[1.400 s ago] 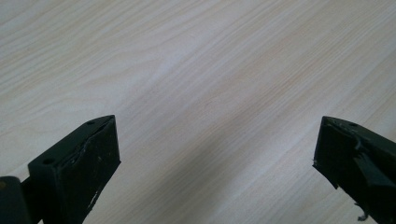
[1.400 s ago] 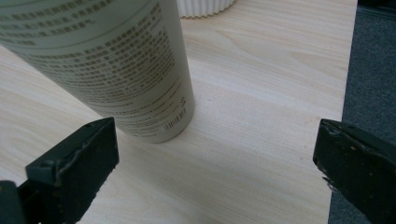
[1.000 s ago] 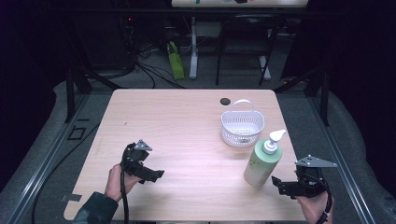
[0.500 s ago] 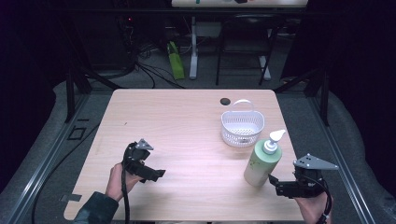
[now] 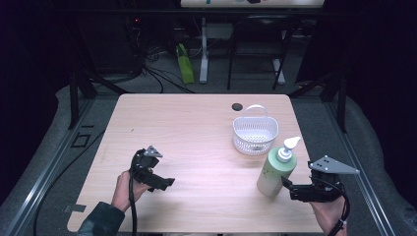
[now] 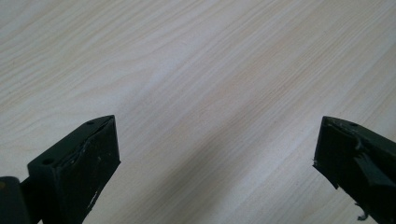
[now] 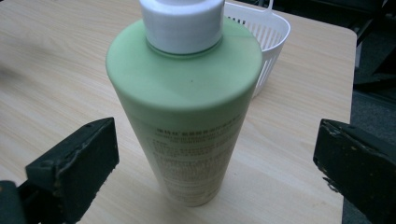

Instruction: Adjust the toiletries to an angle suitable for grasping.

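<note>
Approach step, grasp not yet made. In the right gripper view my right claw (image 7: 215,158) stands wide open, holding nothing, its two black jaws flanking the green pump bottle (image 7: 187,116) with clear wood showing between each jaw and the bottle's sides. The bottle stands upright on the table (image 7: 56,70) near its right front part, white collar at the top of that view, small print running down the body. Next move, as I judge it: push forward until the body sits squarely between the jaws, then close on the lower half, gently, since a tall bottle gripped off-centre could tip. Just beyond it sits the white basket (image 7: 271,42), empty as far as I can see, and a likely place for the bottle. My left claw (image 6: 215,154) is also wide open and empty, and the left gripper view gives bare wood grain between its jaws. The high view adds the layout: right claw (image 5: 290,187) low beside the bottle (image 5: 275,169), its jaw tips at the base, whether touching I cannot tell; the pump nozzle, cropped out up close; the basket (image 5: 254,135) with its handle up, just behind; a small dark disc (image 5: 237,106) near the far edge; and left claw (image 5: 164,183) well apart, idle over the left front.
</note>
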Motion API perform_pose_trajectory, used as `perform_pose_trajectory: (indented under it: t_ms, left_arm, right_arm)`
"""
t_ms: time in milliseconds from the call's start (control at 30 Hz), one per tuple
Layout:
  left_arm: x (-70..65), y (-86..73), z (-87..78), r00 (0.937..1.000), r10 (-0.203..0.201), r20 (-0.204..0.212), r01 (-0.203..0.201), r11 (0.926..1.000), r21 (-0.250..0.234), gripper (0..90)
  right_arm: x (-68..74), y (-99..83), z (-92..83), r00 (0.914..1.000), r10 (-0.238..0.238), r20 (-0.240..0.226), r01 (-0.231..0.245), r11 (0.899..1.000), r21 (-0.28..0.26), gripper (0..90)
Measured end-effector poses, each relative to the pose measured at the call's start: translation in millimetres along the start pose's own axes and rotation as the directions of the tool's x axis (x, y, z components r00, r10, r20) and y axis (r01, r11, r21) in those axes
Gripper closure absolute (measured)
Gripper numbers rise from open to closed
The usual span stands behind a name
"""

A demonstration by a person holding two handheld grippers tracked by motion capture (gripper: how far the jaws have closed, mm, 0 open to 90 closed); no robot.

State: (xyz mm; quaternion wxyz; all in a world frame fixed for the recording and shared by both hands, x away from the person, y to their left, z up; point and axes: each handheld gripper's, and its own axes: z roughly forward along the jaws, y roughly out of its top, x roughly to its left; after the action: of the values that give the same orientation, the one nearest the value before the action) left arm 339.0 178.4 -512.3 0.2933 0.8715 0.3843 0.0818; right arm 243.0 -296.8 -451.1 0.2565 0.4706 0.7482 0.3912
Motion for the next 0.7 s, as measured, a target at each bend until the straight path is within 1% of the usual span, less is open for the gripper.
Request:
perform_pose_trajectory:
  t_ms: [167,267,400,500,633,700]
  left_arm:
    - [-0.5,0.9,1.5,1.0000,0.008,0.001,-0.008,1.0000,0.006,0.0]
    - [-2.0,1.7,2.1,1.0000,0.008,0.004,-0.008,1.0000,0.005,0.0]
    - [-1.4,2.0,3.4,0.9999,0.010,0.004,-0.010,0.9999,0.012,0.0]
    - [0.2,1.9,3.6,0.9999,0.009,0.007,-0.009,0.9999,0.013,0.0]
    - [-0.2,2.4,4.2,0.9999,0.008,0.006,-0.009,0.9999,0.013,0.0]
    - [-0.4,2.6,4.3,0.9999,0.010,0.008,-0.011,0.9998,0.014,0.0]
  right_arm:
    - [0.9,2.8,1.5,0.9999,-0.010,-0.005,0.010,1.000,-0.014,0.0]
    - [1.8,7.3,0.3,0.9997,-0.003,-0.023,0.002,0.999,-0.041,0.0]
    - [3.6,10.9,2.2,0.9992,-0.001,-0.040,-0.001,0.998,-0.059,0.0]
    - [6.6,14.9,3.7,0.9990,-0.015,-0.042,0.012,0.997,-0.082,0.0]
    - [7.8,19.9,6.1,0.9983,-0.017,-0.056,0.011,0.994,-0.108,0.0]
    - [7.6,21.2,6.7,0.9984,-0.018,-0.054,0.012,0.994,-0.111,0.0]
